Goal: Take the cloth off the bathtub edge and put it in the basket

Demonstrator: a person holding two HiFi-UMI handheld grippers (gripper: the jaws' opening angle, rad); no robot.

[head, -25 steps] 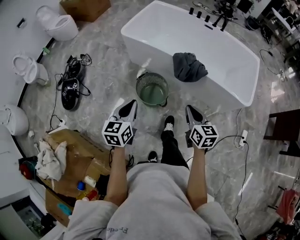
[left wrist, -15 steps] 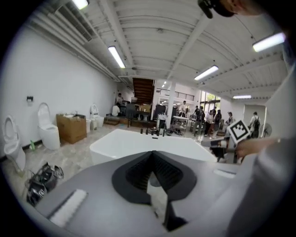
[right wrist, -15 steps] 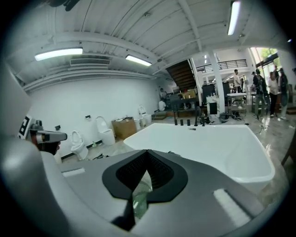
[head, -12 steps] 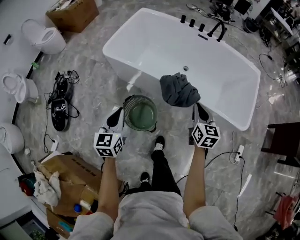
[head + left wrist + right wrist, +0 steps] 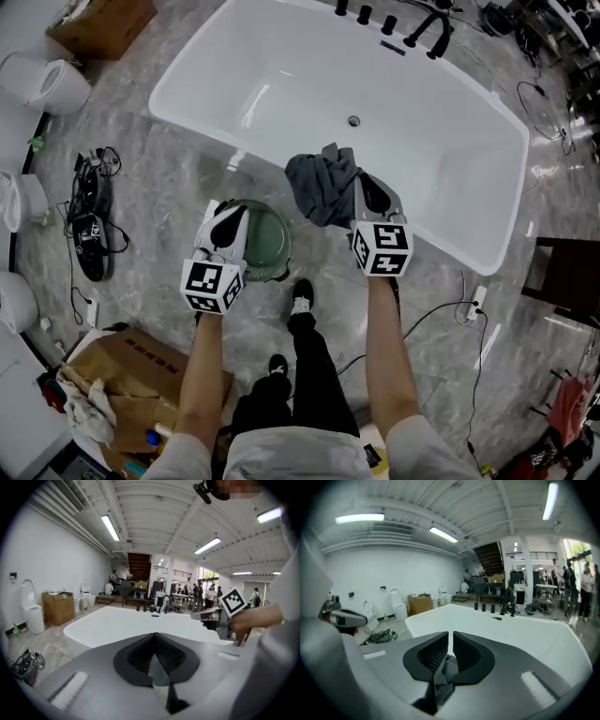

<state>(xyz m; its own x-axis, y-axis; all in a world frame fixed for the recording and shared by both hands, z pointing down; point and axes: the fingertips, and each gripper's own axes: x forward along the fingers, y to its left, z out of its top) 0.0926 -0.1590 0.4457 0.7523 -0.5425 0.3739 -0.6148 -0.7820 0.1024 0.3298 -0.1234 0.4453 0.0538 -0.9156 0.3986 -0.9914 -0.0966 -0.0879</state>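
Observation:
A dark grey cloth (image 5: 321,187) lies bunched over the near edge of the white bathtub (image 5: 281,94). My right gripper (image 5: 364,184) is at the cloth's right side with its jaws shut. In the right gripper view the cloth (image 5: 445,670) shows just below the closed tips (image 5: 451,633), not clamped between them. A round green basket (image 5: 269,246) stands on the floor against the tub, left of the cloth. My left gripper (image 5: 229,216) hangs over the basket's left rim, shut and empty (image 5: 153,634). The left gripper view also catches the right gripper (image 5: 219,616).
Black tap fittings (image 5: 394,23) sit on the tub's far rim. Toilets (image 5: 42,80) line the left wall, with tangled cables (image 5: 89,253) on the marble floor. A cardboard box (image 5: 131,361) is at lower left. The person's shoe (image 5: 302,300) is beside the basket.
The person has stepped up to the tub. The right gripper has travelled forward to the cloth and the left one has come over the basket. Both stayed shut.

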